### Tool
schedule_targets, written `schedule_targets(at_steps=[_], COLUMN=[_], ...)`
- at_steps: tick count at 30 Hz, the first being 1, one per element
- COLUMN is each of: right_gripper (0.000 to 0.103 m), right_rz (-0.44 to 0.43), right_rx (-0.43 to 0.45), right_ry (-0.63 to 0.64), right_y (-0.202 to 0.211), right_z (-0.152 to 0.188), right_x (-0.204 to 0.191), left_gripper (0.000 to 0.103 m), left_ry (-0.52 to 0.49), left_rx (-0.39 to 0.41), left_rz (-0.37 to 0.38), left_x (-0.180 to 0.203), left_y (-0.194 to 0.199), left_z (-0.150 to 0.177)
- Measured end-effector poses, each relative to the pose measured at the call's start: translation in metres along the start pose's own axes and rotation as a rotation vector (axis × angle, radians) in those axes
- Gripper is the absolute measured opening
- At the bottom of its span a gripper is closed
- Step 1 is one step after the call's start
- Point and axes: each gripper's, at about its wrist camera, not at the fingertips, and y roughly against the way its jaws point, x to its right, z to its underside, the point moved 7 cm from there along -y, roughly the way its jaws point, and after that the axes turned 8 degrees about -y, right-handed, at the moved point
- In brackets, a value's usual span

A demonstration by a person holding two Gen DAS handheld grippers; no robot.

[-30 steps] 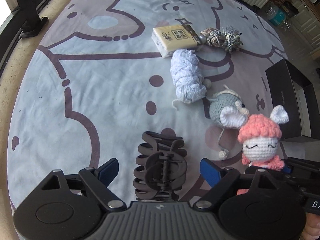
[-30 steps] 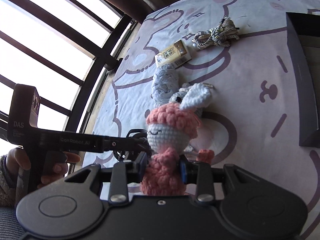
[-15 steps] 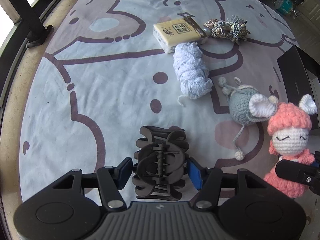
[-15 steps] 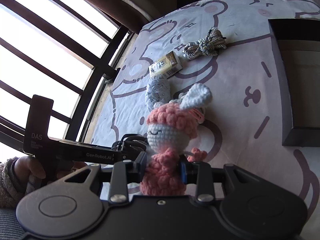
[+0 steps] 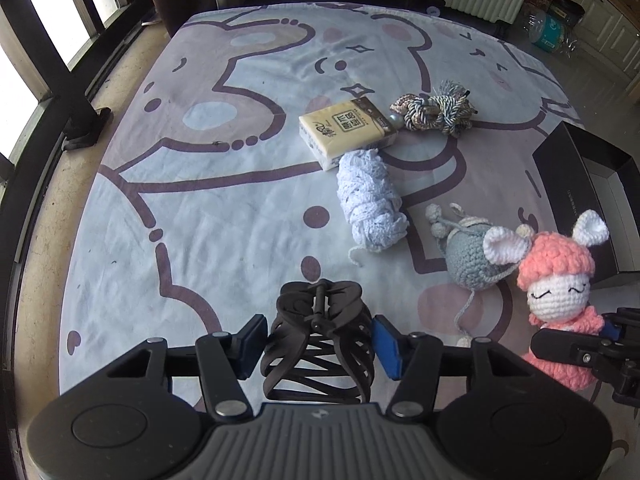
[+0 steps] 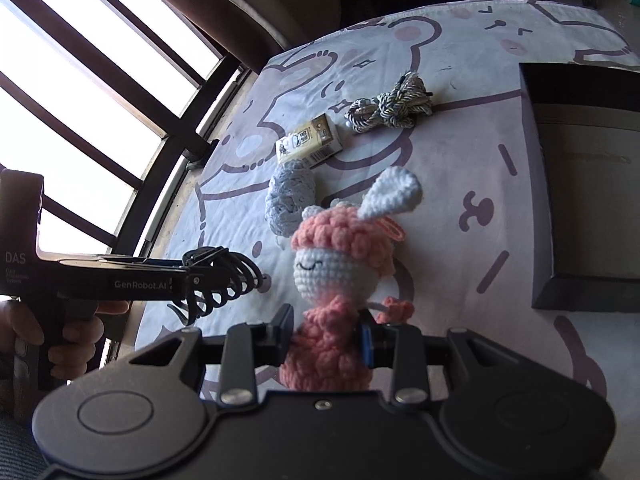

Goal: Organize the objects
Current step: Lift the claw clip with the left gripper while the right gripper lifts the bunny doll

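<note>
My left gripper [image 5: 318,346] is shut on a black hair claw clip [image 5: 318,344] and holds it above the printed sheet; the clip also shows in the right wrist view [image 6: 218,280]. My right gripper [image 6: 326,338] is shut on a pink crochet bunny doll [image 6: 340,264], held upright above the sheet; the doll shows at the right of the left wrist view [image 5: 558,292]. A black open box [image 6: 588,208] lies to the right, also seen in the left wrist view [image 5: 580,184].
On the sheet lie a tissue pack [image 5: 344,132], a knotted rope bundle [image 5: 436,110], a pale blue yarn roll [image 5: 370,200] and a grey crochet mouse [image 5: 472,258]. A window with dark bars [image 6: 92,92] runs along the left.
The left gripper closed on the hair claw clip and lifted it off the sheet. The right gripper rose higher with the bunny doll, toward the black box side.
</note>
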Motion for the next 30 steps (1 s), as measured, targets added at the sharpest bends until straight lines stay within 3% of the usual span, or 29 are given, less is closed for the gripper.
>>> schedule_targets(at_steps=[9,19,22,30], right_gripper=[0.034,0.034,0.034,0.034], right_rz=[0.001,0.002,0.003,0.004], right_rx=[-0.038,-0.046,-0.047,-0.029], right_ry=[-0.012,-0.019,-0.021,-0.008], right_y=[-0.009,-0.012,-0.013,-0.010], right_z=[0.005,0.006,0.006,0.004], right_x=[-0.001,0.000,0.000,-0.003], left_gripper=[0.060,0.055,0.046,0.046], left_ry=[0.044,0.056,0.050,0.036], left_rx=[-0.106,-0.137,-0.122,-0.038], left_rz=[0.039,0.073,0.083,0.039], left_x=[-0.006,-0.007,-0.006,-0.010], left_y=[-0.020,-0.022,-0.018,-0.004], left_z=[0.017,0.022,0.021,0.010])
